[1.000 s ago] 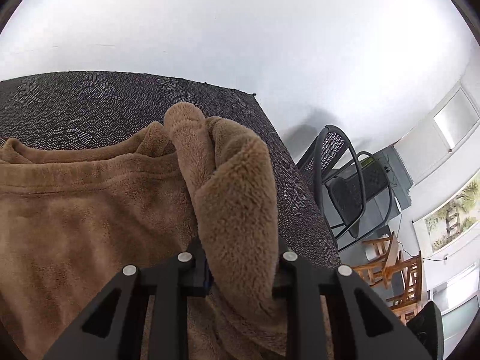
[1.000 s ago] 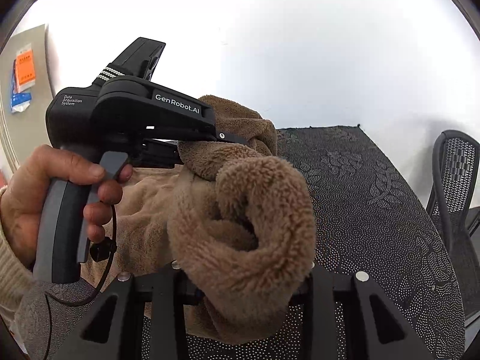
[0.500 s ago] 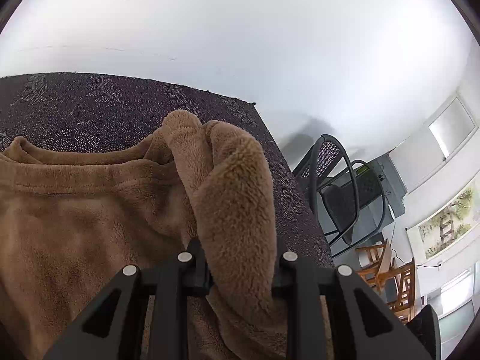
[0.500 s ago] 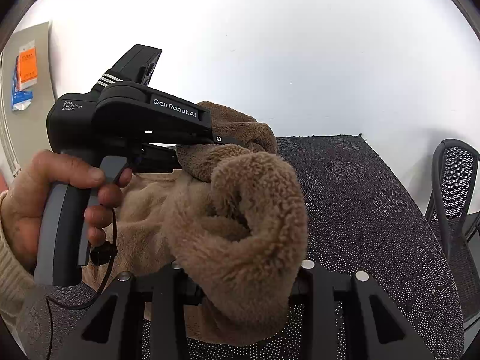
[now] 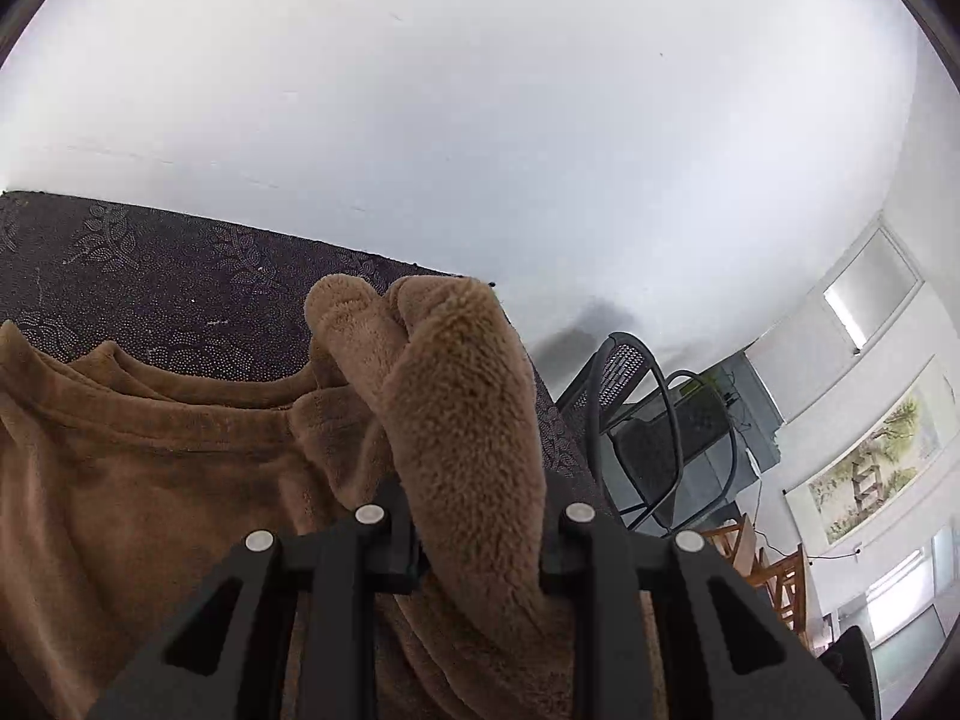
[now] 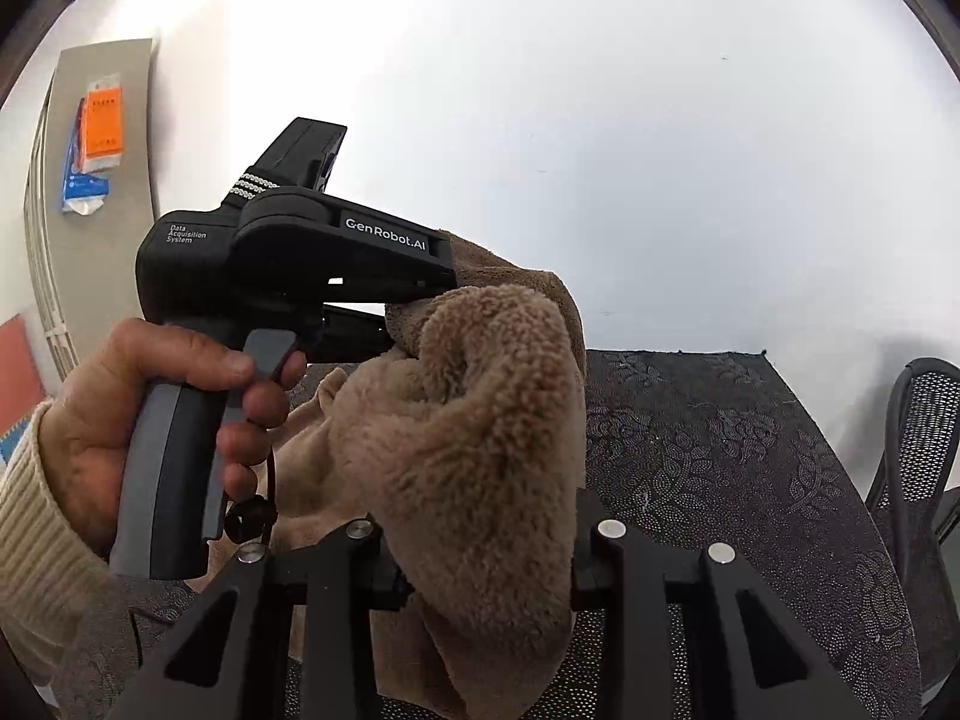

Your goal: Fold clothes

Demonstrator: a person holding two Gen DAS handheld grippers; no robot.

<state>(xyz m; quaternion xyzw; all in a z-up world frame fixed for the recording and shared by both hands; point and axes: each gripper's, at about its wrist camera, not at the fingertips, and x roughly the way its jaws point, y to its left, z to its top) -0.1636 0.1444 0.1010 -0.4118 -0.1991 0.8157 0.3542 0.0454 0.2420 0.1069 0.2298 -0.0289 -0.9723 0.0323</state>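
While both sets of fingers are clamping bunches of the brown fleece top [image 5: 150,480], the person is best keeping left gripper [image 5: 480,546] and right gripper [image 6: 480,558] level above the desk [image 6: 720,450].

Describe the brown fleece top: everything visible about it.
The brown fleece top is plush, fuzzy and tan, with a ribbed round neckline. Most of it lies spread on the dark patterned tablecloth. One bunched fold is clamped in the left gripper, another thick wad in the right gripper, both raised above the table.
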